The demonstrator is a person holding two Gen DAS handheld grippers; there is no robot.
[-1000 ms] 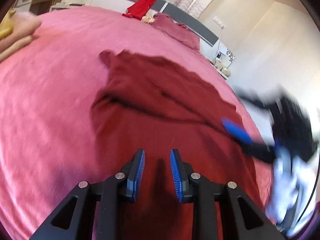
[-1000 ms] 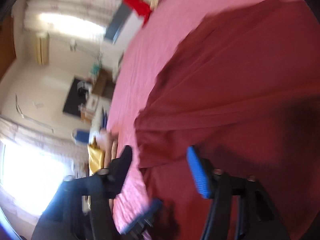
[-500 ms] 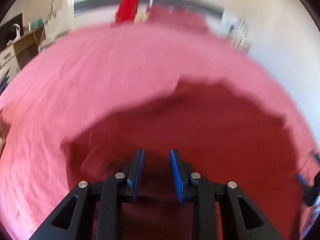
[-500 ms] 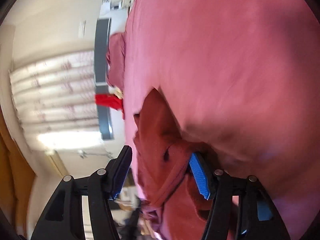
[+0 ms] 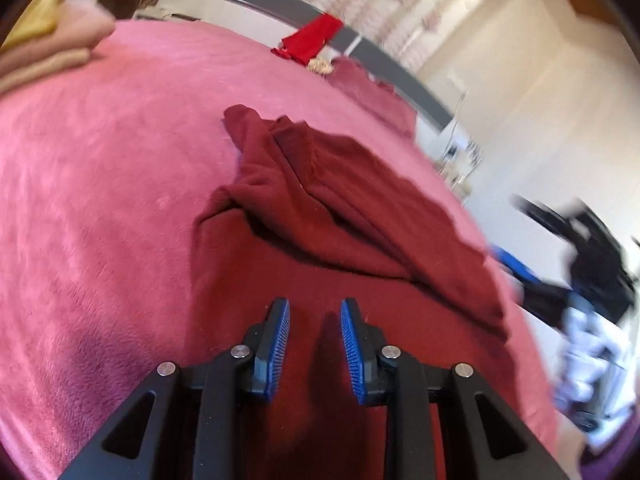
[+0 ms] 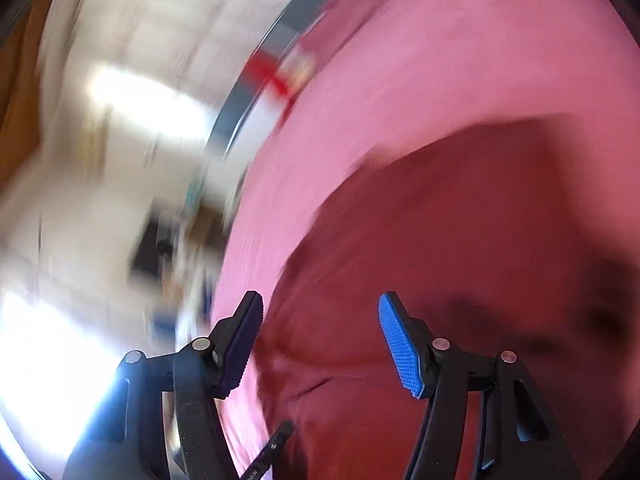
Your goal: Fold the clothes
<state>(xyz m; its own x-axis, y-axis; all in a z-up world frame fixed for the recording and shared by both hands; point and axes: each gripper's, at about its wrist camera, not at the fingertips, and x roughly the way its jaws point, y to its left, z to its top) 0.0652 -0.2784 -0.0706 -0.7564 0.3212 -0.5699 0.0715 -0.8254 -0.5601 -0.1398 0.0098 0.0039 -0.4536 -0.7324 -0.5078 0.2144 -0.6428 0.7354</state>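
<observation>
Two hand-held black plastic two-finger grippers with blue ribbed pads.

The left black plastic gripper (image 5: 314, 312) has two angular black fingers, each faced on the inside with a bright blue ribbed pad (image 5: 279, 344); round silver screw heads (image 5: 240, 351) sit on the black linkage bars, two at 7 o'clock of the pads and two at 5 o'clock, and triangular cut-outs open the outer arms. The right black plastic gripper (image 6: 320, 304) is built the same: the blue ribbed pad (image 6: 400, 344) at 3 o'clock shows its fine grid texture, the one at 9 o'clock looks darker in shadow, and silver screws (image 6: 441, 344) stud the black bars.
</observation>
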